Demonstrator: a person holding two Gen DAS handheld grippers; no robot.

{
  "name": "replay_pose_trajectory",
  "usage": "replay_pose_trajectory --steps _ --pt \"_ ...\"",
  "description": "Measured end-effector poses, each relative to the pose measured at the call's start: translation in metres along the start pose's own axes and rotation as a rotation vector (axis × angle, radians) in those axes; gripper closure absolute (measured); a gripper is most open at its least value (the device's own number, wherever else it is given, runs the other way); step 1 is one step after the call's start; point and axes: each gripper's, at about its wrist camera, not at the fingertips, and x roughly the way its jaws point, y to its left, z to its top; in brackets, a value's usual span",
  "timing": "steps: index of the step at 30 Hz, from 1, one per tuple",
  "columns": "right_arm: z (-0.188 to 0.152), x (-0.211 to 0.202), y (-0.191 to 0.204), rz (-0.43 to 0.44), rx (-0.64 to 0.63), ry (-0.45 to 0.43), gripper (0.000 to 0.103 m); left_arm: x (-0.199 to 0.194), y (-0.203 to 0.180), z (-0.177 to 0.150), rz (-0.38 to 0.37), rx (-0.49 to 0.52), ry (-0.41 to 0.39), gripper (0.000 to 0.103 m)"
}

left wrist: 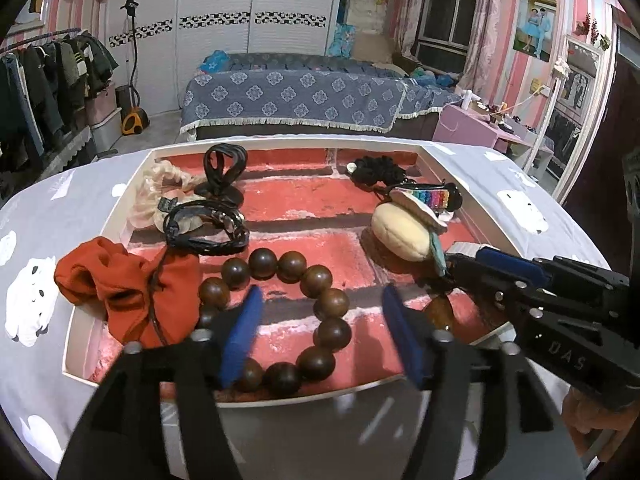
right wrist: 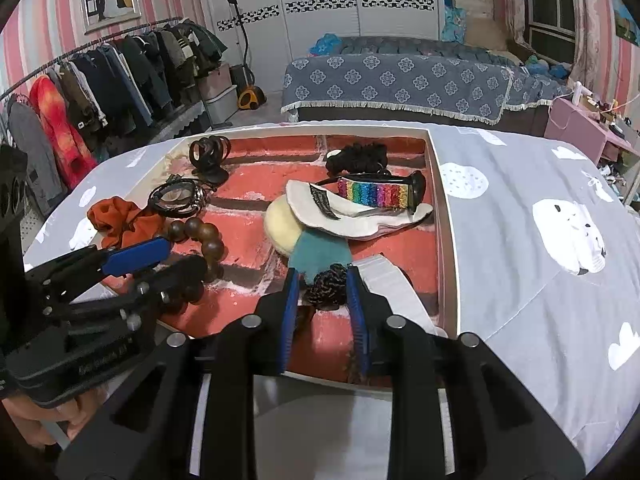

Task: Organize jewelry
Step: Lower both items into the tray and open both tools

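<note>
Your left gripper (left wrist: 322,320) has its blue fingers (left wrist: 242,332) spread wide over the wooden bead bracelet (left wrist: 280,316); neither pad touches a bead, and the bracelet lies flat on the red brick-pattern floor of the white tray (left wrist: 288,142). Your right gripper (right wrist: 322,308) stands narrower, with a dark braided piece (right wrist: 329,283) between its pads; whether the pads press on it cannot be told. That piece sits near the tray's front right, just beside a teal fabric piece (right wrist: 318,252) and a cream pad (right wrist: 280,226). Further items in the tray: an orange scrunchie (left wrist: 116,280) at the left edge, black cord bracelets (left wrist: 208,226) behind it, and a rainbow sequin band (right wrist: 374,194) toward the right wall.
</note>
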Motion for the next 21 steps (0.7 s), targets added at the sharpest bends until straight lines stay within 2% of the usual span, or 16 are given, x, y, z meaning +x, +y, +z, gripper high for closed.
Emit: replay_pose_trajectory --steps 2,3,4,7,8,9,10,13,14,17,19,21 --pt "0.0 -0.002 -0.001 0.002 0.006 -0.007 0.073 -0.001 0.0 0.0 0.001 -0.003 -0.004 0.033" --pt "0.0 -0.004 -0.002 0.005 0.009 -0.012 0.07 -0.002 0.001 0.0 0.008 -0.005 -0.007 0.024" --pt "0.0 -0.005 -0.003 0.008 0.011 -0.014 0.069 -0.003 0.001 -0.001 0.014 -0.006 -0.012 0.021" --pt "0.0 -0.01 -0.004 -0.005 0.01 -0.025 0.064 -0.006 -0.001 0.0 0.019 0.002 -0.013 0.02" --pt "0.001 -0.012 -0.004 -0.015 0.005 -0.029 0.059 -0.008 -0.001 0.001 0.022 0.006 -0.015 0.02" --pt "0.001 -0.016 -0.004 -0.04 -0.003 -0.039 0.049 -0.011 -0.002 0.002 0.029 0.009 -0.019 0.02" --pt "0.002 -0.02 -0.004 -0.059 -0.009 -0.052 0.046 -0.015 -0.002 0.003 0.033 0.011 -0.026 0.02" --pt "0.006 -0.035 -0.006 -0.092 -0.017 -0.087 0.041 -0.033 -0.004 0.006 0.05 0.018 -0.056 0.02" --pt "0.007 -0.041 -0.007 -0.096 -0.016 -0.1 0.037 -0.039 -0.005 0.007 0.059 0.023 -0.066 0.02" --pt "0.008 -0.055 -0.009 -0.094 -0.013 -0.113 0.034 -0.064 -0.005 0.009 0.089 0.042 -0.105 0.018" --pt "0.006 -0.066 -0.006 -0.094 -0.026 -0.127 0.026 -0.085 -0.003 0.009 0.107 0.045 -0.139 0.016" --pt "-0.001 -0.078 -0.002 -0.096 -0.039 -0.144 0.014 -0.102 0.0 0.009 0.12 0.039 -0.166 0.014"
